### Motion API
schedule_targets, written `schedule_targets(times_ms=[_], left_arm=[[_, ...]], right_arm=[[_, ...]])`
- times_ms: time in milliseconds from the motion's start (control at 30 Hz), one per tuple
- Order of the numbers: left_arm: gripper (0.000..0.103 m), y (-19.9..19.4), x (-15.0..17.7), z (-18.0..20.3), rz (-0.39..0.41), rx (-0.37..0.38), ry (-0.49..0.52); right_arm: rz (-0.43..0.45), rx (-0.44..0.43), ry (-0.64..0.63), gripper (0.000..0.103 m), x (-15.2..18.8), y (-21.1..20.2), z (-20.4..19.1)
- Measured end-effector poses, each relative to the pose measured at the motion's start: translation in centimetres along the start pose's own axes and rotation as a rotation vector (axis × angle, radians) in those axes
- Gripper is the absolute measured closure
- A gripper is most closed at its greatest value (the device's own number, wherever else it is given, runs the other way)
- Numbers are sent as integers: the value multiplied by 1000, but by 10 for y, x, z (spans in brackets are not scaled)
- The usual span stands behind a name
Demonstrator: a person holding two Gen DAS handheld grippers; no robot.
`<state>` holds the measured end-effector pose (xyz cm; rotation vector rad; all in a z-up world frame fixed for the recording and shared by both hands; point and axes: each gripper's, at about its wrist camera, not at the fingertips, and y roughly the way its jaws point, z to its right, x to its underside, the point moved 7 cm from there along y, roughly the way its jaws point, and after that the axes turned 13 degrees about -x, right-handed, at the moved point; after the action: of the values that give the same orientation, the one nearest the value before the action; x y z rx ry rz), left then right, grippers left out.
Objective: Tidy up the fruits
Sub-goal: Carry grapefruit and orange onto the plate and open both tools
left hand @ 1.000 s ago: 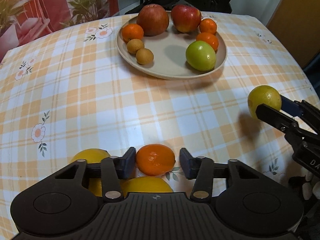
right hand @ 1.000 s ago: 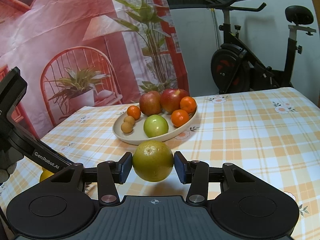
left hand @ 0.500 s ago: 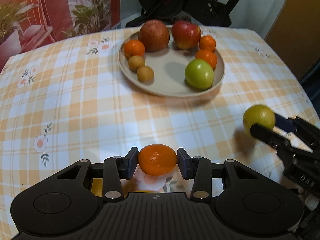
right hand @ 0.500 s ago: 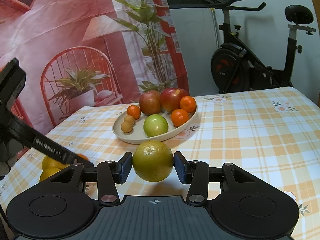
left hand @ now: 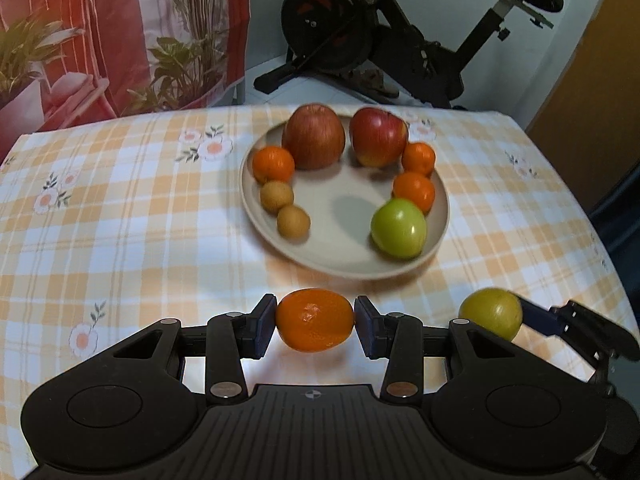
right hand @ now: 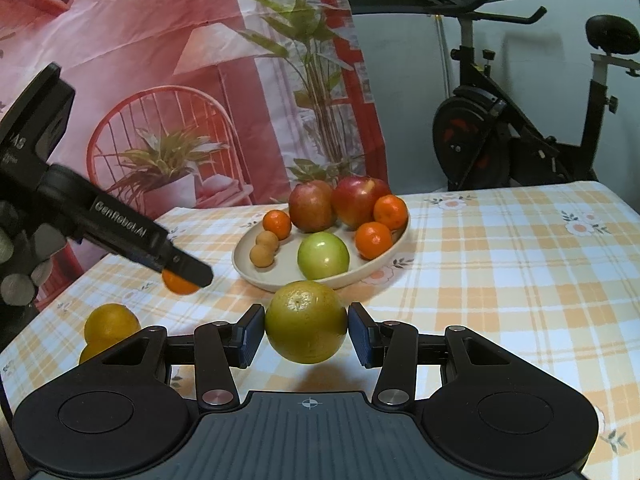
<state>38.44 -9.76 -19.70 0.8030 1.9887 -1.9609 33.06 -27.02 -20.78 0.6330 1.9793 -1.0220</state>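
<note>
My left gripper (left hand: 315, 319) is shut on an orange tangerine (left hand: 315, 319) and holds it above the tablecloth, just short of the beige plate (left hand: 440, 216). My right gripper (right hand: 306, 328) is shut on a yellow-green orange (right hand: 306, 328), also held in the air before the plate (right hand: 384, 258); that fruit shows in the left wrist view (left hand: 491, 312). The plate holds two red apples (left hand: 314, 136), a green apple (left hand: 398, 227), three small tangerines (left hand: 273, 164) and two brown longans (left hand: 293, 221). The left gripper with its tangerine (right hand: 180, 282) shows in the right wrist view.
Two yellow-orange fruits (right hand: 111, 322) lie on the checked tablecloth (left hand: 120, 220) at the near left in the right wrist view. An exercise bike (left hand: 400, 40) stands behind the table. A printed red curtain (right hand: 160, 80) hangs at the back left.
My left gripper has lifted the tangerine off the cloth and carried it toward the plate, leaving the two yellow fruits behind. My right gripper holds its fruit nearly still.
</note>
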Motion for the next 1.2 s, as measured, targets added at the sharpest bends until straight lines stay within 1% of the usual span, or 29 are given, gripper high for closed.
schedule_targets(times_ms=[267,400,533,733,933,1200], left_arm=[[58,21,-37,-2,24,27,-60],[58,32,-54,1,43,33,-56],[58,47,-65,5,39,45,-60],[58,63,-72,5,28,87,-69],[58,74,-76,4,21,101,-71],[58,79,-80,3,23,122,-71]], right_arm=[[-17,-29,-93,61,-23,36,-6],[-33,-53,-120,61,-33,59,-10],[-48,-70,-149,61,-38,77,-13],[-56,-83,-158,61,-44,95,-12],[-62,-99,-182,61,-45,105,-13],[-65,-96,-201,60,-45,110,-13]])
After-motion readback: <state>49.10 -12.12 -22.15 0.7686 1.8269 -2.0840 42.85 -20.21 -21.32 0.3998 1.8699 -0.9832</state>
